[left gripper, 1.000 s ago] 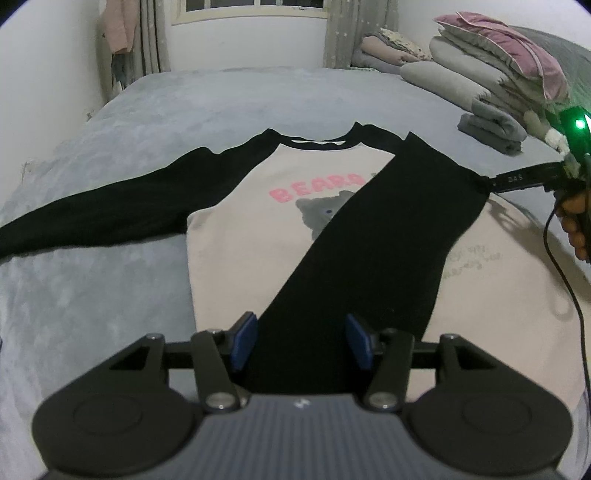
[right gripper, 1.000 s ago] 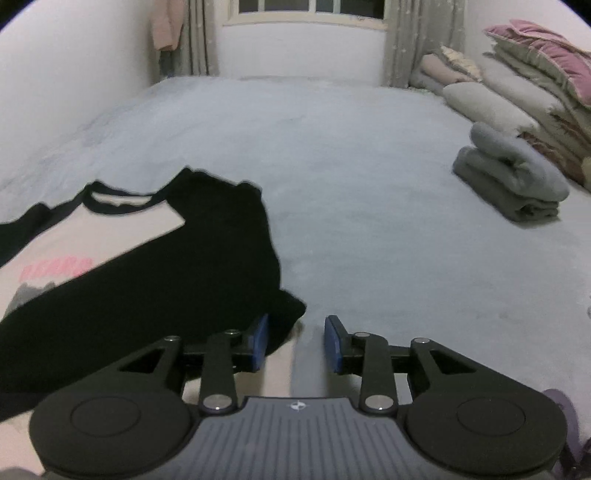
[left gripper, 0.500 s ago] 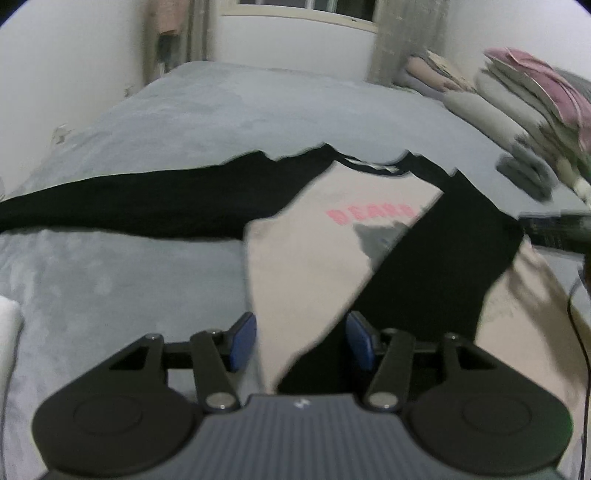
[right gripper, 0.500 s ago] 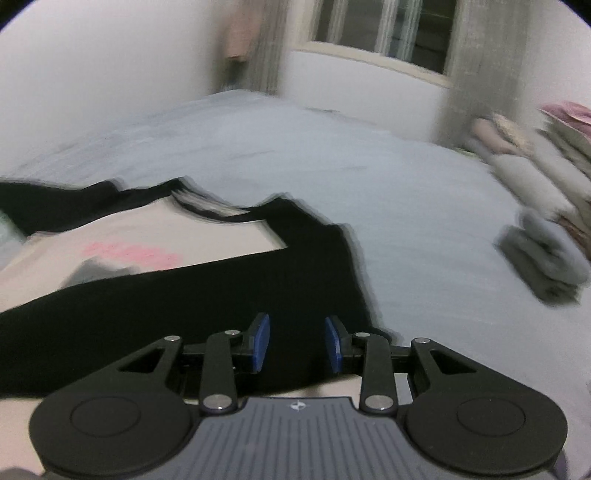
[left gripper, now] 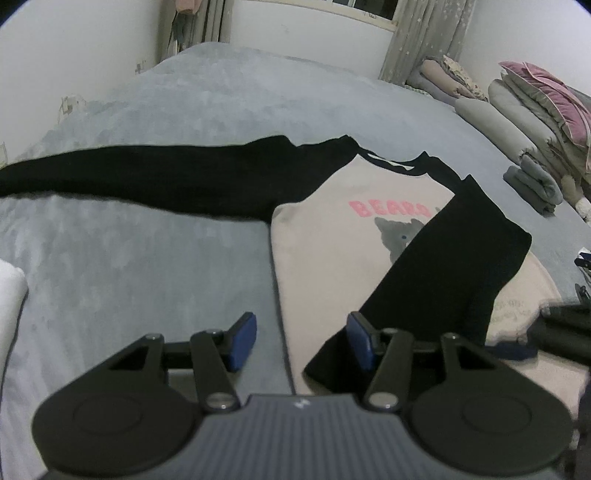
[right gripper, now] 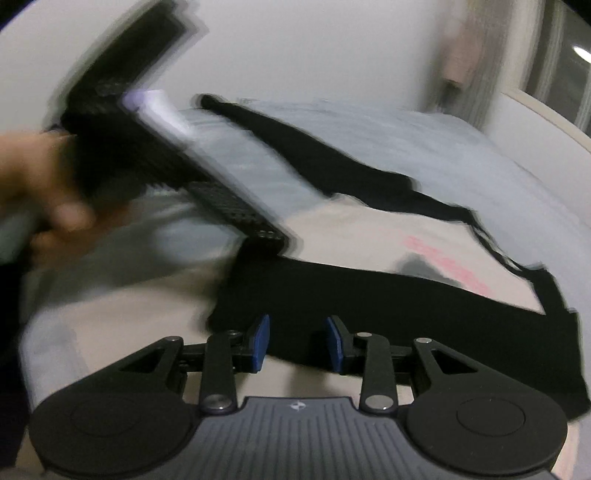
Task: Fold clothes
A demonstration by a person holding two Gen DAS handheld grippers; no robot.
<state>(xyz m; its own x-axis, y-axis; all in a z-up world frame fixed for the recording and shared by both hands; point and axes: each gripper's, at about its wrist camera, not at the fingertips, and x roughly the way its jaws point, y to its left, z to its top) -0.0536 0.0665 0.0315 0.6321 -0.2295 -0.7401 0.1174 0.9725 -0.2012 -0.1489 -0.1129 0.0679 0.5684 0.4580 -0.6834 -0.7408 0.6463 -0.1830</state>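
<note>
Left wrist: shirt (left gripper: 332, 254) flat on bed (left gripper: 147, 258)

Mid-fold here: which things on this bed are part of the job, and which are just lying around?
In the job:
raglan shirt, cream body
folded-in black sleeve
outstretched black sleeve
left gripper, open
right gripper, open

Lying about:
folded grey garment
stack of bedding
white cloth
curtains
</note>
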